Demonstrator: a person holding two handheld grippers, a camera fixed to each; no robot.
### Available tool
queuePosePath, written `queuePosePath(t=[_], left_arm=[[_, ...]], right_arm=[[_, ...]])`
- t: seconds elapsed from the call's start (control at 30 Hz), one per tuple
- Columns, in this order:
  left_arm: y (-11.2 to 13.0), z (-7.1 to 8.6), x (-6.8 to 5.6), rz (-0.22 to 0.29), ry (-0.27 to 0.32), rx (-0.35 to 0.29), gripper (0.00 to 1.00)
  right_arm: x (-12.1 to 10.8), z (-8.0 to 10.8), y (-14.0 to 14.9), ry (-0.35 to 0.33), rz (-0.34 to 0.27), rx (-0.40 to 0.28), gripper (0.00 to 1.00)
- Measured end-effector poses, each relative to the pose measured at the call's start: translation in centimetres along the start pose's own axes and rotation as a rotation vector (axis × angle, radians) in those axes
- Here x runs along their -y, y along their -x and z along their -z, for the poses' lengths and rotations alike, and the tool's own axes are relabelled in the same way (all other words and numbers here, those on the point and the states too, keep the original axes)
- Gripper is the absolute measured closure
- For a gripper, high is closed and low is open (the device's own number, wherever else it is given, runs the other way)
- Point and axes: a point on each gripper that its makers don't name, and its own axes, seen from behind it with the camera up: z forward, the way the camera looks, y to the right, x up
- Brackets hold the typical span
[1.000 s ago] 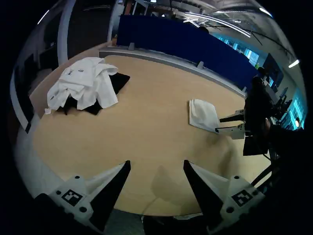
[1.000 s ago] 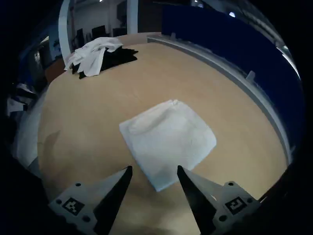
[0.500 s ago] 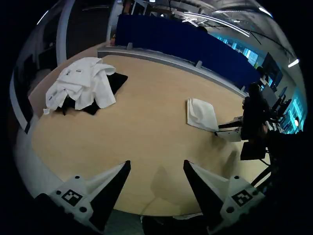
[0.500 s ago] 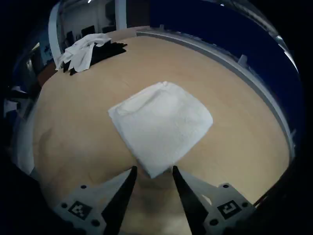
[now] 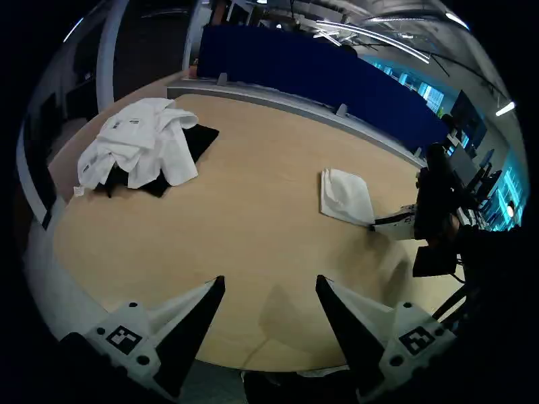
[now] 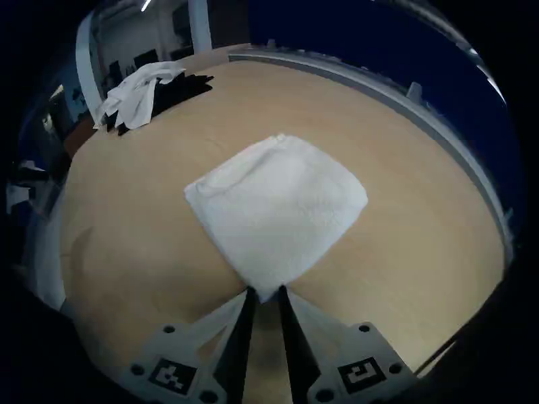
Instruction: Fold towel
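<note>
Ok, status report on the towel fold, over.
Right tongs shut on near corner of the folded towel. Left tongs open, hovering above the table. Clothes pile far off, not in the way.

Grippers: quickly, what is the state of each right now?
Left gripper: open, holding nothing.
Right gripper: closed on the towel corner.

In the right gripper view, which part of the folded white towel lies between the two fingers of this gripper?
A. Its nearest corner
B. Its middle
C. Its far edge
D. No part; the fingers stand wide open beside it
A: the fingers of the right gripper are drawn close together on the nearest corner of the folded towel, which lies flat on the table.
</note>
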Motion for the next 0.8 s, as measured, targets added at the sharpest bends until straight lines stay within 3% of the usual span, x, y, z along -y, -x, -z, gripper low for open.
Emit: queuePosePath(t=[0.13, 0.23, 0.8], left_arm=[[-0.1, -0.1, -0.1, -0.001, 0.002, -0.001, 0.0], [-0.1, -0.1, -0.2, 0.0, 0.004, -0.001, 0.0], [-0.5, -0.2, -0.3, 0.0, 0.009, -0.005, 0.0]], right_arm=[[-0.2, -0.1, -0.1, 0.005, 0.004, 0.0, 0.78], [-0.4, 0.0, -0.2, 0.017, 0.006, -0.003, 0.94], [-0.4, 0.8, -1.0, 0.025, 0.029, -0.028, 0.95]])
